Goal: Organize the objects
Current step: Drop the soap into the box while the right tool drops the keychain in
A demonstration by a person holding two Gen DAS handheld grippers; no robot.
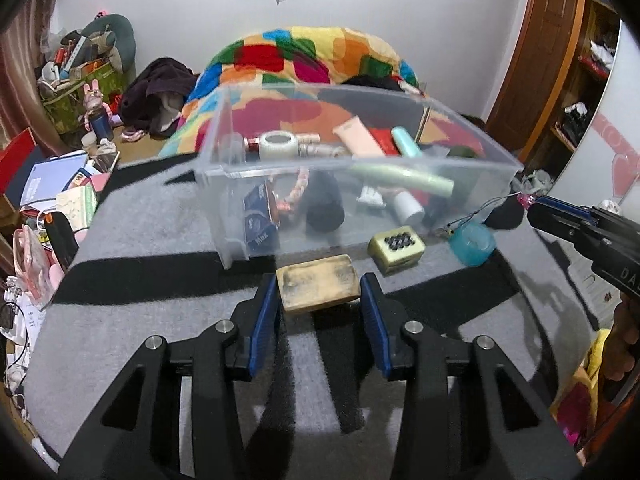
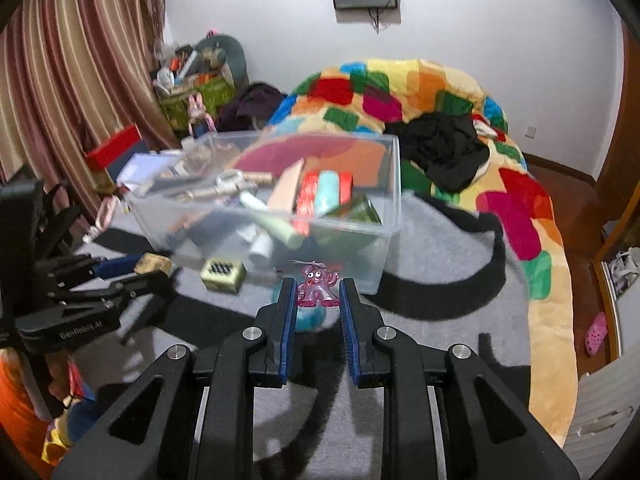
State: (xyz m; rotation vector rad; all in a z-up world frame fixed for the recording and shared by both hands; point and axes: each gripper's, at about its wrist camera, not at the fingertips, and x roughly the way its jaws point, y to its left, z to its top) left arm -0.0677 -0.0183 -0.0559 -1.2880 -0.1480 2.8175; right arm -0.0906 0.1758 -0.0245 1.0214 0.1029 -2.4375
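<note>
A clear plastic bin [image 1: 476,148] [image 2: 394,184] with several tubes and bottles in it stands on the grey-and-black mat. My left gripper [image 1: 320,290] is shut on a tan block [image 1: 318,282], held just in front of the bin; it also shows in the right wrist view [image 2: 152,263]. My right gripper [image 2: 318,294] is shut on a pink see-through figurine [image 2: 318,286] with a thin cord, near the bin's right corner [image 1: 527,200]. A pale green box with dark holes [image 1: 396,246] [image 2: 223,274] and a teal cup [image 1: 472,242] [image 2: 310,317] lie in front of the bin.
A colourful patchwork blanket [image 2: 516,208] with dark clothes on it lies behind and to the right of the bin. Books and clutter [image 1: 56,184] pile up at the left. A wooden wardrobe [image 1: 560,52] stands at the right.
</note>
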